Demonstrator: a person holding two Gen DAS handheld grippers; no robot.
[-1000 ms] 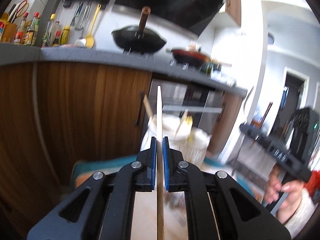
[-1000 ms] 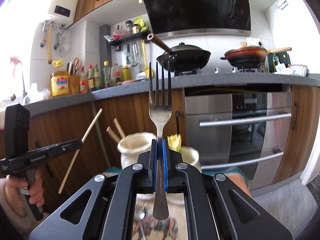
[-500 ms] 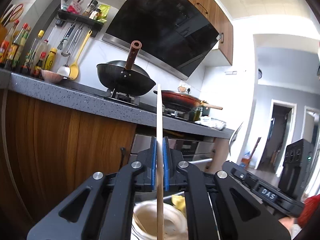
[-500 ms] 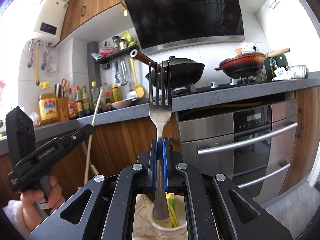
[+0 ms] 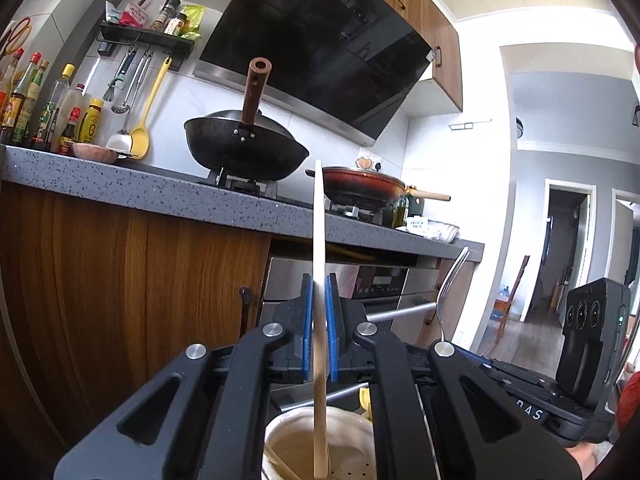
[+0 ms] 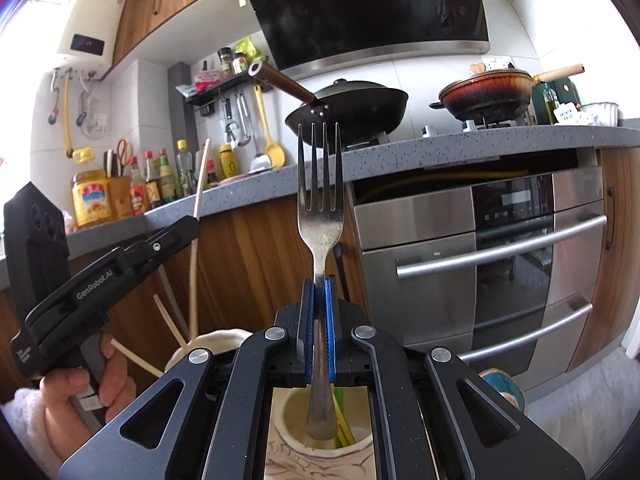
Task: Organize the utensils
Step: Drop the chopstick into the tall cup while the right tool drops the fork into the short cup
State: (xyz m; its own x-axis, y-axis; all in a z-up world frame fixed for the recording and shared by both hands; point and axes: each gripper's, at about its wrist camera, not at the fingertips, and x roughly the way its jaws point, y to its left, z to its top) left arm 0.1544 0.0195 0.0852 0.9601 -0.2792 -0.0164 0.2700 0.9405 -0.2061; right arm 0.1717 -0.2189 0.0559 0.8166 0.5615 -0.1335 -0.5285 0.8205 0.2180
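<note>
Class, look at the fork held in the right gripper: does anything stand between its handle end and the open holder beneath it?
Nothing visible blocks it. The fork hangs upright in the right gripper, handle end just above the mouth of the holder. Yellow-green utensils already stand inside, right of the handle, leaving room.

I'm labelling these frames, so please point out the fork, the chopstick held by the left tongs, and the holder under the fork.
fork [image 6: 322, 220]: right wrist view, head below the tines.
chopstick [image 5: 318, 216]: left wrist view, upper shaft.
holder [image 6: 291, 426]: right wrist view, inner wall.
</note>
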